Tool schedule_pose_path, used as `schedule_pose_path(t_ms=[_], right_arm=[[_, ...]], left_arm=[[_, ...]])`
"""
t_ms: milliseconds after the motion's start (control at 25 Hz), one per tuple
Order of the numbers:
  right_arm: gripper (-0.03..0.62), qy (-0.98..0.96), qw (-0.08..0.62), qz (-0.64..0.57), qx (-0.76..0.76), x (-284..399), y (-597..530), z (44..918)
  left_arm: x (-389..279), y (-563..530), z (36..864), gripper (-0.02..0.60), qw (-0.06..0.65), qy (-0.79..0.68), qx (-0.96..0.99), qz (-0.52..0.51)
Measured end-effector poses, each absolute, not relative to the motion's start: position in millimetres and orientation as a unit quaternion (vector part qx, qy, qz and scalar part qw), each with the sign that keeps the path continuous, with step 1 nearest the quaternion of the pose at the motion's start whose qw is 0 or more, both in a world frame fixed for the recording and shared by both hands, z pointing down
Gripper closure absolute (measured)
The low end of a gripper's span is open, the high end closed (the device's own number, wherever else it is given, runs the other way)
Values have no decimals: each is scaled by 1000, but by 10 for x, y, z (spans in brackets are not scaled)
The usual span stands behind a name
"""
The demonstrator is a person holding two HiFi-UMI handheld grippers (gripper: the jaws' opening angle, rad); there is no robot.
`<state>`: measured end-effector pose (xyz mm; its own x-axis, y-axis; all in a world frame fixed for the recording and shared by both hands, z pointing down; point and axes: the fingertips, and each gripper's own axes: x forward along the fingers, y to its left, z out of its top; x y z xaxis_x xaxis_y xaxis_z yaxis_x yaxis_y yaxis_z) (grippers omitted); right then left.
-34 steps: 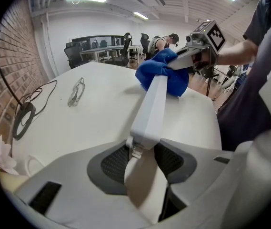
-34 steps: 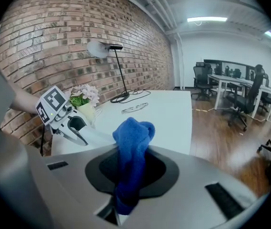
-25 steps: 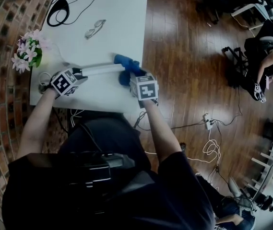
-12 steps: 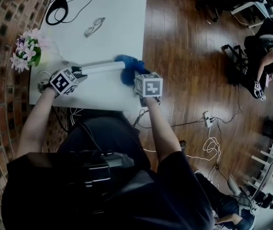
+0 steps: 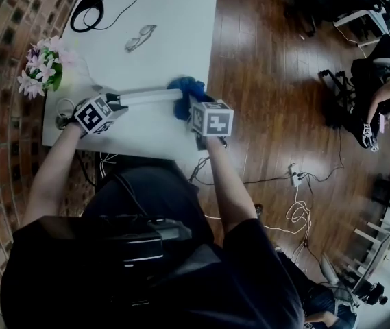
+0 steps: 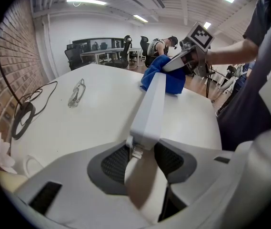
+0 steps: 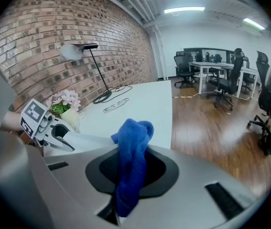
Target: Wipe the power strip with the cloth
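Both grippers are closed on something: the left gripper (image 6: 141, 159) pinches the near end of the white power strip (image 6: 149, 106) between its dark pads, and the right gripper (image 7: 130, 173) clamps a bunched blue cloth (image 7: 131, 149) that stands up out of its jaws. In the head view the power strip (image 5: 148, 96) lies with its long axis across the white table (image 5: 171, 26), roughly parallel to the near edge, running from the left gripper (image 5: 117, 101) on the left toward the right gripper (image 5: 190, 107) on the right. From the left gripper view it points straight away from the jaws toward the cloth (image 6: 161, 78), which is draped over its far end so that the tip is covered. The cloth (image 5: 185, 88) sits near the table's right edge. I cannot make out which face of the strip carries the sockets, nor whether its body rests on the table or is held just off it. Something pale and blurred hangs below the strip's near end between the left jaws, and it is too smeared to identify. A pair of glasses (image 5: 140, 38) lies farther back, well apart from the strip, and a pot of pink flowers (image 5: 40, 67) stands by the left edge.
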<state>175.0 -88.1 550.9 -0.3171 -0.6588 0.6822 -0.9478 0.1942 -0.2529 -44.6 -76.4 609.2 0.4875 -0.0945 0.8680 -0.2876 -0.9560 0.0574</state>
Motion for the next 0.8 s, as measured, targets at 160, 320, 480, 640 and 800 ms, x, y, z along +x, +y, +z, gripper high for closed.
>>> schedule_pose_path(t_ms=[160, 320, 480, 640, 800], right_arm=[[548, -746, 217, 331, 535, 1609, -878, 5522], [549, -756, 210, 321, 531, 1511, -940, 5412], [549, -763, 220, 307, 524, 1427, -957, 5400], [549, -763, 236, 306, 518, 1414, -951, 5409], [549, -769, 253, 286, 512, 1336, -957, 5362]], left_arm=[[-436, -775, 6079, 402, 98, -113, 860, 488], [-440, -779, 6066, 402, 100, -112, 862, 485], [-441, -780, 6070, 402, 97, -109, 862, 485], [-401, -713, 5998, 403, 110, -103, 862, 484], [-393, -716, 5994, 403, 106, -98, 863, 484]])
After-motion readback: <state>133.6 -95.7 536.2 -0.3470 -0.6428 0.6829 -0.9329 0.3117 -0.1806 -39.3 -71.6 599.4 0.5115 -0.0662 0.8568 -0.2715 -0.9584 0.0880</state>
